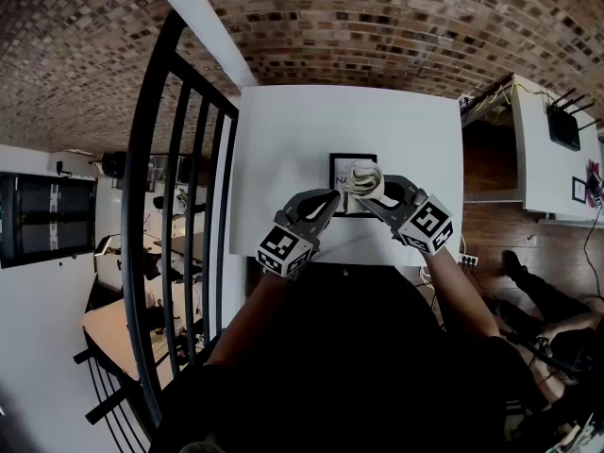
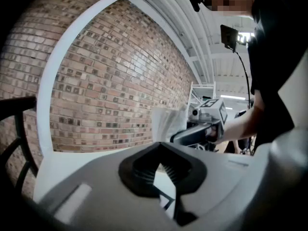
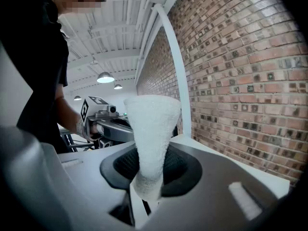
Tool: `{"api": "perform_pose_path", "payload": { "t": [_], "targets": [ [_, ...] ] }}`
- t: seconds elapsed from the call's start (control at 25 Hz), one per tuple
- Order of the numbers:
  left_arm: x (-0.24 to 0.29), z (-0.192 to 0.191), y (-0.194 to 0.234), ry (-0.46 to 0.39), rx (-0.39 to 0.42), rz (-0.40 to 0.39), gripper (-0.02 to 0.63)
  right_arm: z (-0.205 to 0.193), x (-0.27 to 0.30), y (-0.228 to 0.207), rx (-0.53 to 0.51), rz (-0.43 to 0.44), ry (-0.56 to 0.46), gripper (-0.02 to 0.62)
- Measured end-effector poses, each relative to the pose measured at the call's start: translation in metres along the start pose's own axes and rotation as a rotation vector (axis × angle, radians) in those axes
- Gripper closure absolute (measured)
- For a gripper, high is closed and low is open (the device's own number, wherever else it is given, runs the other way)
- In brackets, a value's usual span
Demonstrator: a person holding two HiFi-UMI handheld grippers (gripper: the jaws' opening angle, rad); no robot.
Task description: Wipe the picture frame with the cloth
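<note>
A small black picture frame (image 1: 337,161) lies on the white table (image 1: 283,130). My right gripper (image 1: 370,189) is shut on a bunched white cloth (image 1: 361,176), which rests over the frame's middle. In the right gripper view the cloth (image 3: 150,138) stands up from between the jaws of that gripper (image 3: 147,186). My left gripper (image 1: 328,199) is at the frame's lower left edge. Its jaws (image 2: 166,186) are closed on a strip of the frame (image 2: 165,199). The cloth (image 2: 166,121) and the right gripper (image 2: 192,134) show just beyond.
A black metal railing (image 1: 179,206) runs along the table's left side. A brick wall (image 1: 377,26) stands behind the table. To the right is a white desk (image 1: 543,159) with a router; a power strip (image 1: 467,260) lies on the wood floor.
</note>
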State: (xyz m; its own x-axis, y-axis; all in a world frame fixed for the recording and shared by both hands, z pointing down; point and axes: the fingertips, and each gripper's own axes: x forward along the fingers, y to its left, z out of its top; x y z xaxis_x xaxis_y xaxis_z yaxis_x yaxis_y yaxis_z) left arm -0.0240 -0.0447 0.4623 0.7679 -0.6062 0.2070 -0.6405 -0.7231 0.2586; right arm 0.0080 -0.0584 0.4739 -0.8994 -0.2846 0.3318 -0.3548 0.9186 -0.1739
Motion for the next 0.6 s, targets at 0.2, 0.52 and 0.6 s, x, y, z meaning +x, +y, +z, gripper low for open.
{"api": "perform_pose_path", "payload": {
  "t": [0.2,0.52,0.6],
  "targets": [
    [0.004,-0.007,0.007,0.006,-0.012,0.005,0.606,-0.019,0.013,-0.019,0.013,-0.008,0.054,0.497],
    [0.005,-0.011,0.011,0.012,-0.021,0.019,0.606,-0.056,0.042,-0.048,0.014,0.000,0.212,0.495],
    [0.004,-0.014,0.011,0.016,-0.021,0.021,0.606,-0.069,0.049,-0.057,0.000,0.006,0.271,0.495]
  ]
}}
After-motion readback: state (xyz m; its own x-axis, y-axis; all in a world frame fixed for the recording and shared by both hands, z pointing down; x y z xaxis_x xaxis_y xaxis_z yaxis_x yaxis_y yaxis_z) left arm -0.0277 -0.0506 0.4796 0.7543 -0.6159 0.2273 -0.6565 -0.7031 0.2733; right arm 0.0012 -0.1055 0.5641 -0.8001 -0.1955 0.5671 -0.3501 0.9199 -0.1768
